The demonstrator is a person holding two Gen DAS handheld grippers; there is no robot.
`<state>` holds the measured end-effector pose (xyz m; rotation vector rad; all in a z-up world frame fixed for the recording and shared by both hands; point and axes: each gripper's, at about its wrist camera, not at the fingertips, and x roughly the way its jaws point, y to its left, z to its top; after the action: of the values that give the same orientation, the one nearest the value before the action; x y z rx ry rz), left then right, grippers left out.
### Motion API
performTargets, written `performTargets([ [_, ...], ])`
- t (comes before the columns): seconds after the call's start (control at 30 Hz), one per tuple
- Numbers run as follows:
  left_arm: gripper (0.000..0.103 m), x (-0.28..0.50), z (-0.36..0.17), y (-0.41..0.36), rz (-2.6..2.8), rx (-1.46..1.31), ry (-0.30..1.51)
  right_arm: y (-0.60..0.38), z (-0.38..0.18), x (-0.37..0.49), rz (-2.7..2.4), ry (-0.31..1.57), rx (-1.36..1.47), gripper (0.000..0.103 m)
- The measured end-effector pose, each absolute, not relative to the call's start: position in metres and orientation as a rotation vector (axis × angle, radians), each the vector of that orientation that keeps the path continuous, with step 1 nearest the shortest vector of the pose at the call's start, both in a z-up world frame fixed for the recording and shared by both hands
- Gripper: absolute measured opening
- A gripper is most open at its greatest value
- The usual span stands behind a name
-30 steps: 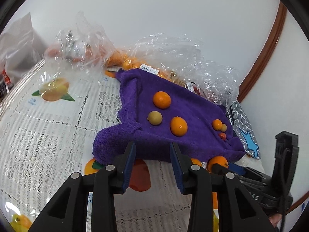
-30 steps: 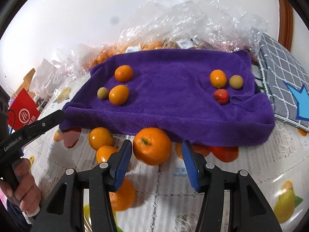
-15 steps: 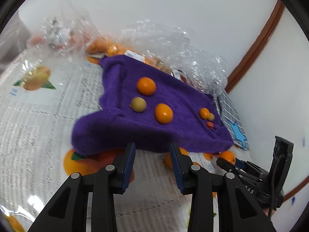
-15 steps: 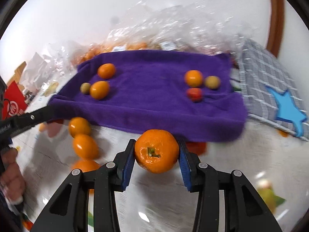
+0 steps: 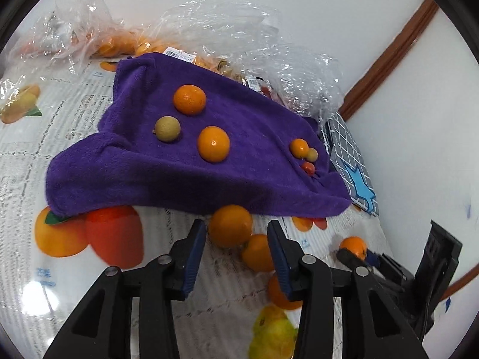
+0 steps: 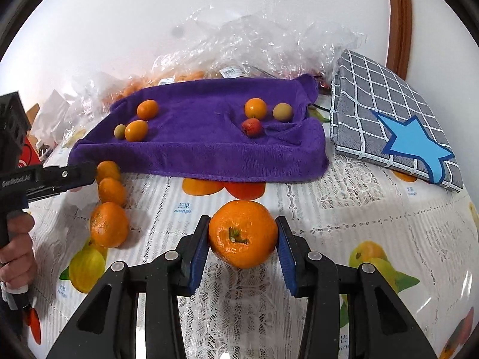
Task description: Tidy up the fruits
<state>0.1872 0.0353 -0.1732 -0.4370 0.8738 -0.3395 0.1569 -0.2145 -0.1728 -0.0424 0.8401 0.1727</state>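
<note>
Beside the printed word "mango" (image 6: 182,211), right gripper (image 6: 242,240) around a tangerine (image 6: 242,233)

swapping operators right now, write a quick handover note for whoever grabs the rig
Right claw: shut on a large orange, held in front of the purple towel.
Left claw: open, lined up on a loose orange at the towel's near edge.
Done: six small fruits sit on the towel in two groups of three.
Left: place the held orange, then the three loose oranges on the tablecloth.
</note>
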Motion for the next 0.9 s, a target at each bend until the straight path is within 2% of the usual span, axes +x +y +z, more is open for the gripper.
performTargets([
  [0.23, 0.041, 0.197, -0.182, 0.031, -0.330, -0.453, 0.894, -0.216, -0.175, 0.159, 0.181, 0.854, -0.026, 0.042],
  [0.37, 0.032, 0.197, -0.186, 0.032, -0.360, -0.478, 0.896, -0.221, -0.175, 0.160, 0.183, 0.857, 0.002, 0.042],
  [0.9, 0.032, 0.180, -0.172, 0.050, -0.363, -0.556, 0.767, -0.222, -0.173, 0.158, 0.221, 0.839, 0.030, 0.042],
])
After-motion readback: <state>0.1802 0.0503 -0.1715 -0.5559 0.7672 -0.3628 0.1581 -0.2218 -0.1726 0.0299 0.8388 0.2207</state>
